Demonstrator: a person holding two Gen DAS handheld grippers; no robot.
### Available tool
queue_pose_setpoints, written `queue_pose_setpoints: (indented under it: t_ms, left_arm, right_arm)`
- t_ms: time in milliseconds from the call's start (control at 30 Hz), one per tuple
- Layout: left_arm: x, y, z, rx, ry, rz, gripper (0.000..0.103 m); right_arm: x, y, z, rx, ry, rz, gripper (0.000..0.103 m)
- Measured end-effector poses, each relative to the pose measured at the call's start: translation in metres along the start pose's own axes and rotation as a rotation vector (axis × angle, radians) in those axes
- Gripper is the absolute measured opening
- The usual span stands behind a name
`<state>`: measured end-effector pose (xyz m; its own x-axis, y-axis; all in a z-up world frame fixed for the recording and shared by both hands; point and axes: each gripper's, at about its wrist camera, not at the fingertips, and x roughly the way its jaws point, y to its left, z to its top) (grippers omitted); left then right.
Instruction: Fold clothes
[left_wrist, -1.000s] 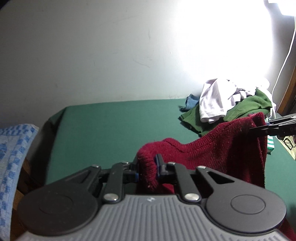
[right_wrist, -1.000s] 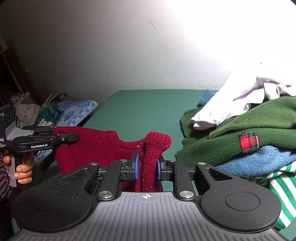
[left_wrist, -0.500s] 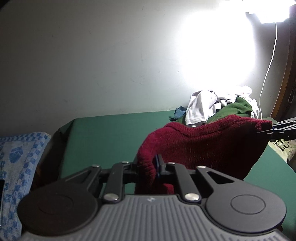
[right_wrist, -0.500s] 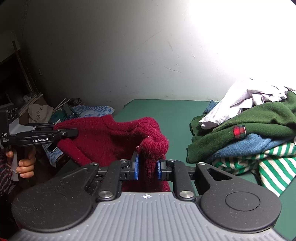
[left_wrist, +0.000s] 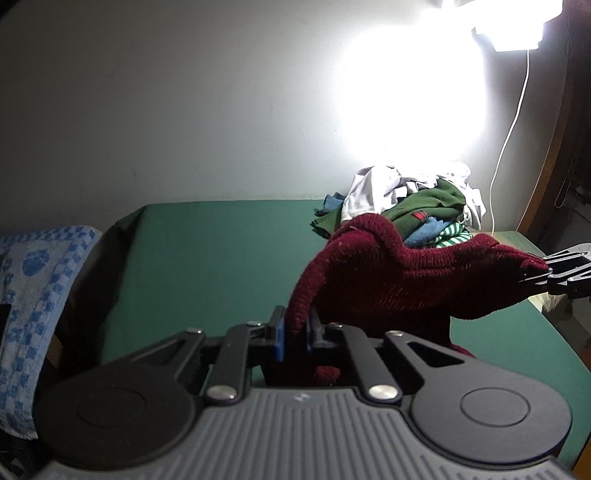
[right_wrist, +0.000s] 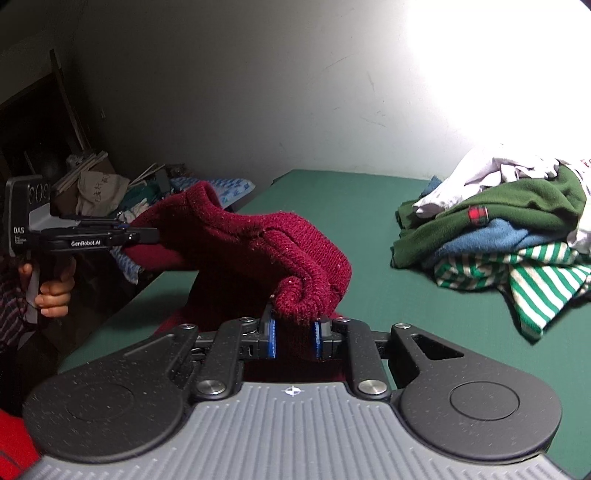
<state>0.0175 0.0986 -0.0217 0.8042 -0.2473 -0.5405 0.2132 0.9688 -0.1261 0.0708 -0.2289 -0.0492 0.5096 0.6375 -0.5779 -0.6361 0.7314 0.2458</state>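
Green bed sheet (left_wrist: 207, 258) against plain white wall (left_wrist: 184, 110), harsh lamp (left_wrist: 513, 26) top right. Messy clothes pile (right_wrist: 509, 229) at far side. Red knit sweater (left_wrist: 399, 280) strung in air between both claws: left gripper (left_wrist: 295, 334) clenched on one edge, right gripper (right_wrist: 293, 338) clamped on other.

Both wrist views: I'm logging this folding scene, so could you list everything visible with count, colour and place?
red knit sweater: one, dark red, held up over the bed between both grippers
bed: one, green sheet, against the wall
clothes pile: one, white, green, blue and green-striped items, far right of the bed
patterned cloth: one, blue and white, left of the bed
lamp: one, bright white, upper right, with a white cord
clutter: several items, dim, beyond the bed's left side
left gripper: black, shut on the sweater
right gripper: black, shut on the sweater
hand: one, on the left gripper's handle
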Motion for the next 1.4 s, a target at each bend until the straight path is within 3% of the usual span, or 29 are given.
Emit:
queue_pose_setpoints:
  t_ms: [233,533,867,933,967,1000,1067,1233,1400]
  left_arm:
    - [-0.013,-0.02,-0.034,0.044,0.051,-0.012,0.003]
    - [-0.008,-0.032,-0.077,0.155,0.139,0.044,0.003]
    - [-0.001,-0.043,-0.107,0.315,0.211,0.115,0.003]
    - [-0.004,-0.051,-0.108,0.355,0.201,0.13,0.004]
    - [-0.007,-0.054,-0.105,0.387,0.177,0.142,0.006]
    - [-0.01,-0.057,-0.101,0.418,0.153,0.154,0.016]
    - [-0.015,-0.064,-0.095,0.48,0.105,0.177,0.027]
    - [0.006,-0.07,-0.084,0.691,0.062,0.234,0.038]
    - [0.036,-0.057,-0.075,0.791,0.097,0.272,0.042]
  right_arm:
    - [-0.009,0.034,-0.033,-0.111,0.092,-0.025,0.019]
    - [0.004,0.066,-0.081,-0.309,0.194,-0.118,0.019]
    - [0.025,0.092,-0.124,-0.613,0.191,-0.234,0.02]
    - [0.021,0.092,-0.122,-0.633,0.184,-0.241,0.025]
    - [0.018,0.094,-0.12,-0.638,0.178,-0.245,0.03]
    - [0.014,0.098,-0.117,-0.651,0.164,-0.255,0.032]
    - [0.006,0.106,-0.111,-0.677,0.133,-0.277,0.04]
    - [0.004,0.135,-0.1,-0.796,0.015,-0.326,0.055]
    - [0.063,0.149,-0.097,-0.899,0.007,-0.372,0.055]
